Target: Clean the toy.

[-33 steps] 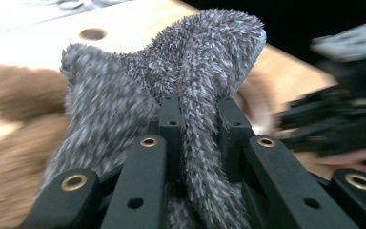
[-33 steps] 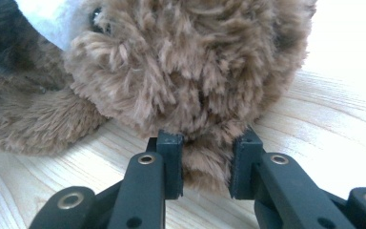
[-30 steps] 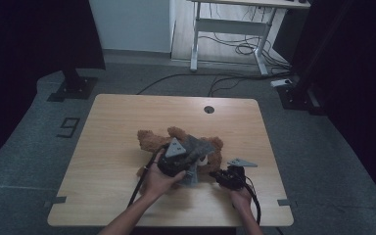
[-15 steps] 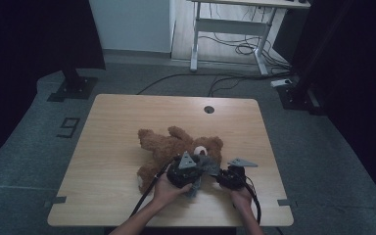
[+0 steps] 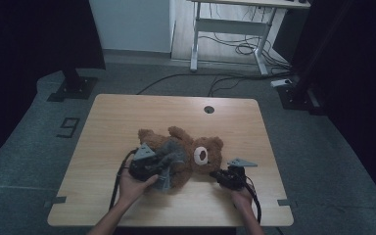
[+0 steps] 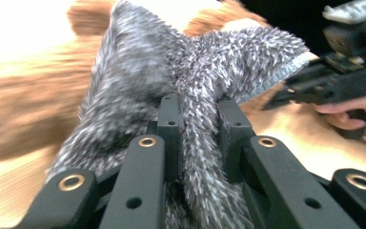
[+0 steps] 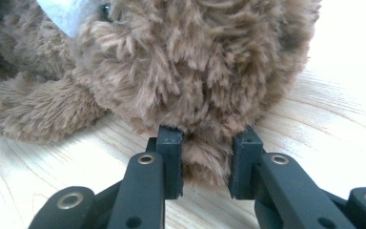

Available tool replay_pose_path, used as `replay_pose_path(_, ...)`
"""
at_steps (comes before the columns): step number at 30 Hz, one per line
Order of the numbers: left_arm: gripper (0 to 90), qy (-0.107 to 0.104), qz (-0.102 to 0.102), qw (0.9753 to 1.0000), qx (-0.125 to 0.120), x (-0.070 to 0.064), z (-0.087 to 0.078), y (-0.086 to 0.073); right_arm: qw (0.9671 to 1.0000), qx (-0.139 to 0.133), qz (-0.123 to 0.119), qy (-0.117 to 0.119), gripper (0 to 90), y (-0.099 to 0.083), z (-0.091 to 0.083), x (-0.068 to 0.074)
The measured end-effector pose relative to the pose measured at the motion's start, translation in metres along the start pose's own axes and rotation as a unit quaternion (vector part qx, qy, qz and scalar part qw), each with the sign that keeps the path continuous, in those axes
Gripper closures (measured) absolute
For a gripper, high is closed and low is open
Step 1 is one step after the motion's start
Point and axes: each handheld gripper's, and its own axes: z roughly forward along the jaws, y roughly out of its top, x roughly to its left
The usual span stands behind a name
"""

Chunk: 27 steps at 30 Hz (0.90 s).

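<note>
Teddy bear [image 5: 196, 154] lies on its back across the middle of the wooden table [image 5: 127, 112], long axis running left-right, head w/ white muzzle toward the person's right, legs toward the left. A grey fuzzy garment [image 5: 169, 161] is bunched over its belly and lower body.

Left gripper [image 5: 162, 164] sits at the bear's lower half; in the left gripper view its jaws are clamped on a fold of the grey garment [image 6: 195, 119], pile squeezed thin between them, rest of the cloth fanning up and away w/ a pale hemmed edge at the far end.

Right gripper [image 5: 215, 175] is at the near side of the bear's head; in the right gripper view the jaws have closed on a tuft of brown plush [image 7: 205, 162] at the head's underside, tips low, about at the table, though I can't tell if they touch it.

Judgement: right pins the head end, left is nearer the cloth, so any pull on the garment runs along the body axis, away from the head.

Materials: bear = long shaggy brown plush, soft, compressible; garment = short spiky grey-white pile, limp; table = smooth light wood grain
</note>
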Motion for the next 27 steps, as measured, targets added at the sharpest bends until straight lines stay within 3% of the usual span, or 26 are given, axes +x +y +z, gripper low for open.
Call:
replay_pose_path(3, 75.0, 0.019, -0.025, 0.9994, 0.011, 0.021, -0.009, -0.007, 1.0, 0.001, 0.001, 0.0, 71.2, 0.0, 0.0, 0.0)
replay_pose_path(6, 75.0, 0.004, -0.079, 0.9965, 0.026, 0.046, -0.004, -0.017, 1.0, 0.001, 0.0, 0.0, 71.2, 0.0, 0.001, 0.0)
replay_pose_path(10, 75.0, 0.006, -0.106, 0.9936, 0.039, 0.064, 0.003, -0.02, 1.0, 0.001, -0.003, -0.002, 71.3, 0.0, 0.001, 0.002)
replay_pose_path(12, 74.9, 0.01, -0.105, 0.9933, 0.047, 0.068, 0.007, -0.02, 1.0, 0.001, -0.005, -0.002, 71.2, 0.0, 0.002, 0.003)
replay_pose_path(15, 75.0, 0.039, -0.091, 0.993, 0.065, 0.072, 0.01, -0.02, 1.0, 0.001, -0.004, -0.001, 71.2, 0.0, 0.002, 0.002)
replay_pose_path(23, 75.2, 0.088, -0.095, 0.9866, 0.099, 0.088, 0.016, -0.027, 1.0, 0.003, -0.004, -0.001, 71.3, 0.0, 0.002, 0.002)
replay_pose_path(25, 75.2, 0.117, -0.081, 0.983, 0.116, 0.09, 0.019, -0.029, 1.0, 0.003, -0.004, -0.002, 71.2, 0.0, 0.002, 0.002)
replay_pose_path(26, 75.2, 0.121, -0.081, 0.9819, 0.121, 0.093, 0.02, -0.031, 1.0, 0.004, -0.004, -0.003, 71.2, 0.0, 0.002, 0.002)
replay_pose_path(27, 75.2, 0.115, -0.086, 0.9828, 0.116, 0.094, 0.019, -0.032, 1.0, 0.006, -0.004, -0.003, 71.2, 0.0, 0.002, 0.002)
